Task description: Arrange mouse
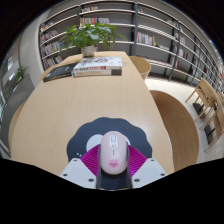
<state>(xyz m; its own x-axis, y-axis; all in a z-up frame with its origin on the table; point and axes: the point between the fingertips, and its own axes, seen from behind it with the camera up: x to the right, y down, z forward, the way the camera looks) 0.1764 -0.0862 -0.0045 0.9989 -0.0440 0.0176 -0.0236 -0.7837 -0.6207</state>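
Observation:
A white mouse (112, 150) with a pink mark at its near end lies between my two fingers, lengthwise along them. My gripper (112, 166) is shut on the mouse, and the magenta pads (92, 158) press against both of its sides. Under and just beyond the mouse is a dark rounded mouse mat (86, 134) at the near end of a long wooden table (70, 105). I cannot tell whether the mouse rests on the mat or hangs slightly above it.
Far down the table lie a stack of books (97, 68) and a potted green plant (88, 38). Bookshelves (150, 28) line the back wall. A wooden chair (207, 100) stands off to the right, past a curved second table edge (180, 125).

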